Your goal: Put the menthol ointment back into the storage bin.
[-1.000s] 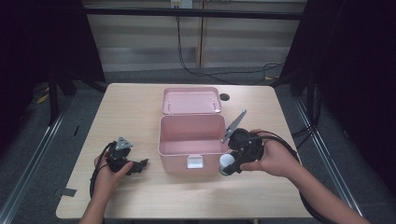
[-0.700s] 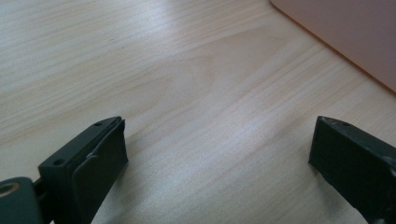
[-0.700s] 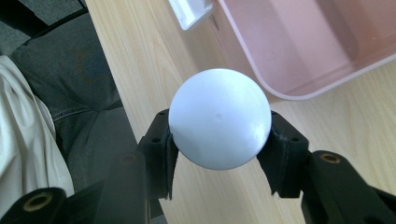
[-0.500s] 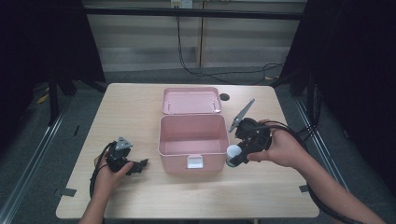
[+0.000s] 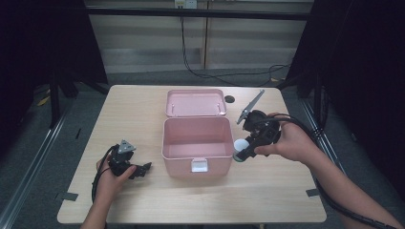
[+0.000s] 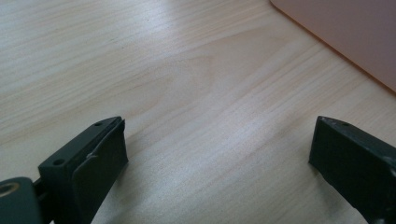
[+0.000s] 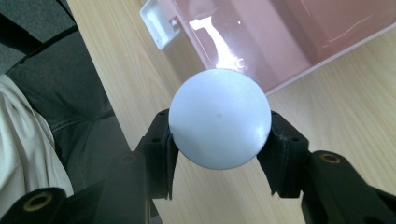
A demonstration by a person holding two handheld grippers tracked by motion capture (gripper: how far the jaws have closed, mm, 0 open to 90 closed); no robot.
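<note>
- We count one table (image 5: 143,114).
- We count one pink box (image 5: 195,151), with one open lid (image 5: 196,102) and one white latch (image 5: 199,165).
- We count one white ball (image 7: 219,119).
- We count two grippers: left gripper (image 5: 142,168), right gripper (image 5: 240,153).

No writing, label, brand mark or number can be read anywhere. The open pink plastic box (image 5: 195,138), its white front latch (image 5: 199,165) and the smooth white ball (image 7: 219,119) all carry plain, unmarked surfaces. The pale wooden bench (image 6: 187,93) shows nothing but its grain.
</note>
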